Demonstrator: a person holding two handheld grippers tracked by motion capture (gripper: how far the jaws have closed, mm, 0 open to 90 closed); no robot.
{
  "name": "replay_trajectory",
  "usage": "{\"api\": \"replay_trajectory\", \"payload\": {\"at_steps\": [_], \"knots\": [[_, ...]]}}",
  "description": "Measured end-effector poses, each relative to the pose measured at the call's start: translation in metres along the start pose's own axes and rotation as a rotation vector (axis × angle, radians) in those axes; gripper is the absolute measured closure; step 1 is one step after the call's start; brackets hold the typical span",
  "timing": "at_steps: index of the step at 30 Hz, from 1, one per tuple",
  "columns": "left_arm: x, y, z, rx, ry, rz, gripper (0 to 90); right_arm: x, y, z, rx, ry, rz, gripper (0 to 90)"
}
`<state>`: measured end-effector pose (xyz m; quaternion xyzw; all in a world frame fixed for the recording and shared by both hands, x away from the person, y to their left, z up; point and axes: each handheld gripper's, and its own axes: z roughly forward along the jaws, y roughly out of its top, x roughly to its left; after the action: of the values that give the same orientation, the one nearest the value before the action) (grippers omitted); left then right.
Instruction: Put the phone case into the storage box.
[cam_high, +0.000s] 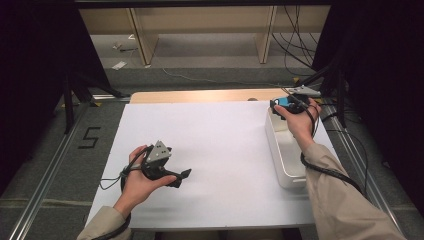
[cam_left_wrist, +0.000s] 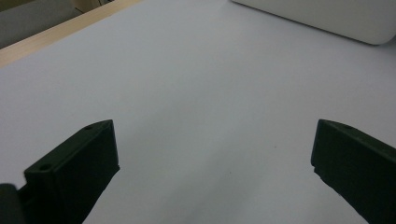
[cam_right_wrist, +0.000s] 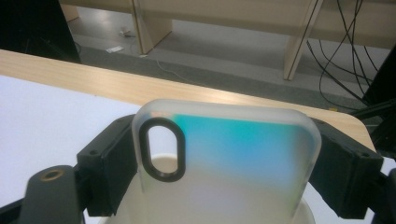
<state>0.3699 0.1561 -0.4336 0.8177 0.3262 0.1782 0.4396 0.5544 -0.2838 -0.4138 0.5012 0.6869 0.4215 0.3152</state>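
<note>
Grey floor (cam_high: 210, 50) (cables (cam_high: 295, 40) trailing), perhaps wooden shelving (cam_high: 200, 20) behind.

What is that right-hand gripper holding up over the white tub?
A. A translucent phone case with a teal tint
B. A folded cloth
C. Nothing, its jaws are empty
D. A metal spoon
A: in the right gripper view the right gripper has its two black jaws pressed on the sides of a frosted phone case with an oval camera cutout, above the white tub.
</note>
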Motion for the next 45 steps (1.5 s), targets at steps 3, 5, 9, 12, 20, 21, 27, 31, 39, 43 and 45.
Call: {"api": "replay_trajectory", "payload": {"at_steps": [3, 5, 9, 12, 20, 21, 27, 31, 39, 43, 45], "knots": [[0.000, 0.000, 0.000, -0.001, 0.000, 0.001, 0.3, 0.000, 0.000, 0.001, -0.006, 0.002, 0.012, 17.2], [0.000, 0.000, 0.000, -0.001, 0.000, 0.000, 0.3, 0.000, 0.000, 0.002, -0.004, 0.005, 0.018, 15.2], [0.000, 0.000, 0.000, -0.002, 0.000, 0.000, 0.3, 0.001, -0.001, 0.004, -0.006, 0.005, 0.025, 11.8], [0.000, 0.000, 0.000, -0.002, -0.003, 0.001, 0.2, 0.000, -0.002, 0.005, -0.002, 0.005, 0.024, 8.1], [0.000, 0.000, 0.000, -0.001, -0.004, 0.002, 0.3, 0.000, -0.003, 0.006, -0.001, -0.008, 0.015, 1.0], [0.000, 0.000, 0.000, -0.001, -0.004, 0.002, 0.3, 0.000, -0.003, 0.006, -0.004, -0.008, 0.011, 0.6], [0.000, 0.000, 0.000, -0.001, -0.004, 0.002, 0.2, 0.001, 0.000, 0.004, -0.022, -0.016, 0.002, 0.2], [0.000, 0.000, 0.000, -0.001, -0.003, 0.003, 0.2, 0.001, 0.003, 0.001, -0.043, -0.018, -0.001, 0.2], [0.000, 0.000, 0.000, 0.000, -0.003, -0.001, 0.3, 0.000, 0.007, -0.005, -0.063, -0.010, 0.009, 0.3], [0.000, 0.000, 0.000, -0.002, -0.002, -0.004, 0.2, 0.000, 0.010, -0.011, -0.074, -0.004, 0.009, 0.3], [0.000, 0.000, -0.001, 0.002, -0.001, -0.003, 0.3, 0.001, 0.012, -0.014, -0.083, -0.003, 0.006, 0.4]]}}
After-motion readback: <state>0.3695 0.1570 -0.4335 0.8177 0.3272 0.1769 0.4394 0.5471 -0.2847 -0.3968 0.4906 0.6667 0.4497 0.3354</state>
